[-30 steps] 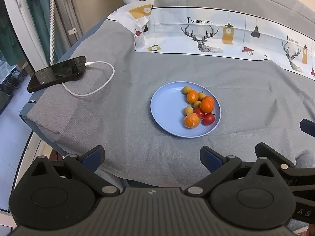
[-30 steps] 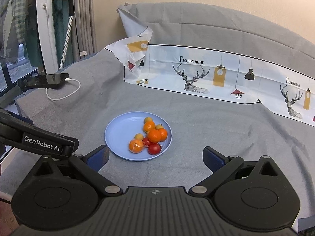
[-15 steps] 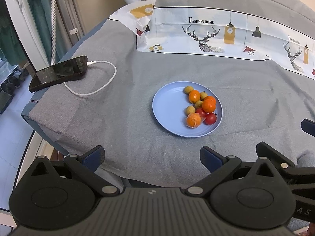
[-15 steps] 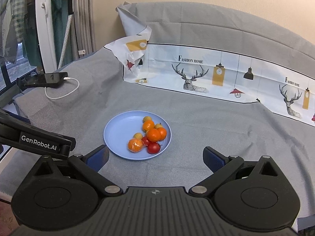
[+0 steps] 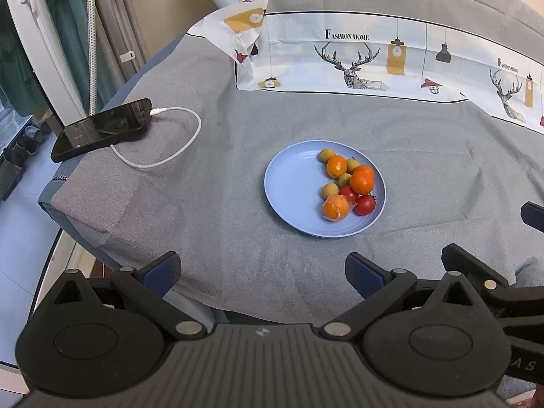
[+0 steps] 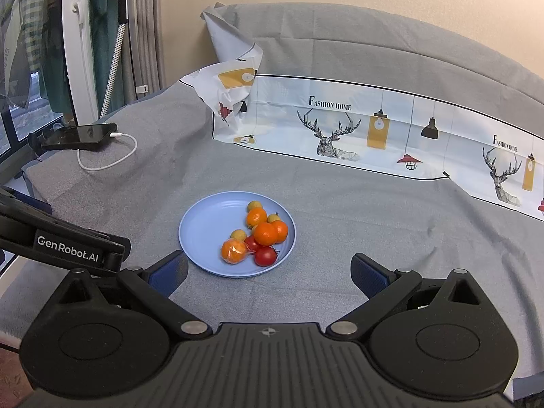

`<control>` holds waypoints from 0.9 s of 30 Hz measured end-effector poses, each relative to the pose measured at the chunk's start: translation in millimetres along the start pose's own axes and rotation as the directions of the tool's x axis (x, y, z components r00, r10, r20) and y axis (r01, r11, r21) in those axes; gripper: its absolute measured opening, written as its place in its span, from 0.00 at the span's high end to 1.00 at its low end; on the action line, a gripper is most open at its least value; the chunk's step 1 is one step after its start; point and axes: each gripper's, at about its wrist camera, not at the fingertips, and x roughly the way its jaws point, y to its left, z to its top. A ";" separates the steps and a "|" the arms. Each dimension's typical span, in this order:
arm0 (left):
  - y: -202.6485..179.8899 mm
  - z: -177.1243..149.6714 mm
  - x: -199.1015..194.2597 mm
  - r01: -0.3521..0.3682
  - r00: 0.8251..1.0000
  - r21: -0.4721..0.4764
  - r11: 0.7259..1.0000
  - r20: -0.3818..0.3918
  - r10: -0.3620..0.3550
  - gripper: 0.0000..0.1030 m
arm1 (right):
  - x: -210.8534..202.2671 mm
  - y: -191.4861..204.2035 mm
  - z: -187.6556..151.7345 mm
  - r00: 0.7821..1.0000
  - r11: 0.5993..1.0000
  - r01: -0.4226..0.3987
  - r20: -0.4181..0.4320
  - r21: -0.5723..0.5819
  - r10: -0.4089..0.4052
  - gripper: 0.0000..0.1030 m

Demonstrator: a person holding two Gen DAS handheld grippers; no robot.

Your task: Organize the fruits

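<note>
A light blue plate (image 5: 292, 183) (image 6: 204, 227) sits on the grey cloth. Its right half holds several fruits: oranges (image 5: 362, 182) (image 6: 266, 233), one orange in clear wrap (image 5: 336, 207) (image 6: 233, 251), red tomatoes (image 5: 365, 204) (image 6: 266, 256) and small yellow-green fruits (image 5: 330, 190) (image 6: 238, 235). My left gripper (image 5: 263, 272) is open and empty, near the table's front edge, short of the plate. My right gripper (image 6: 268, 270) is open and empty too, with the plate's near rim just beyond its fingertips. The left gripper's body shows at the left of the right wrist view.
A black phone (image 5: 102, 129) (image 6: 80, 134) with a white cable (image 5: 170, 149) lies at the table's left edge. A white printed cloth (image 5: 374, 57) (image 6: 374, 129) runs along the back. The table edge drops off at the left and front.
Both views have crept slightly; the plate sits a little lower and to the right in the left wrist view. Both grippers stay open and the fruits have not moved.
</note>
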 end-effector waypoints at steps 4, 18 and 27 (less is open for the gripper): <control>0.3 0.0 -0.1 -0.002 1.000 0.000 1.000 0.001 0.002 0.00 | -0.1 -0.3 0.1 1.000 1.000 -0.001 0.000 -0.001 0.001 0.02; 0.9 0.5 -0.2 -0.003 1.000 0.001 1.000 -0.002 0.003 0.00 | 0.1 -0.1 -0.1 1.000 1.000 -0.001 0.001 -0.003 0.001 0.01; 2.3 1.0 1.6 -0.004 1.000 0.001 1.000 -0.004 0.004 0.00 | 1.2 0.0 0.9 1.000 1.000 0.000 -0.001 -0.003 0.000 0.01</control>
